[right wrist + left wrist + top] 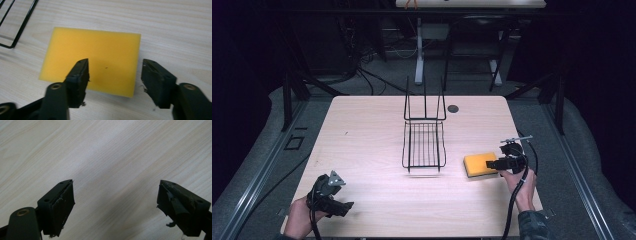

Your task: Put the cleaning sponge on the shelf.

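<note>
A yellow sponge (pixel 479 164) lies flat on the wooden table (pixel 372 130), right of a black wire rack (pixel 424 145). My right gripper (pixel 493 164) hovers at the sponge's right end with its jaws open. In the right gripper view the sponge (pixel 92 56) spreads out below the open right gripper (pixel 115 72), one jaw over its top and the other just off its edge. My left gripper (pixel 346 205) rests near the table's front left corner, held in a hand. In the left gripper view the left gripper (pixel 116 195) stands wide open over bare wood.
The wire rack has an upright back (pixel 425 102) facing the far side, and a corner of it (pixel 15 27) shows in the right gripper view. A small dark round spot (pixel 453 108) sits on the table behind it. Another table's legs (pixel 419 50) stand beyond the far edge.
</note>
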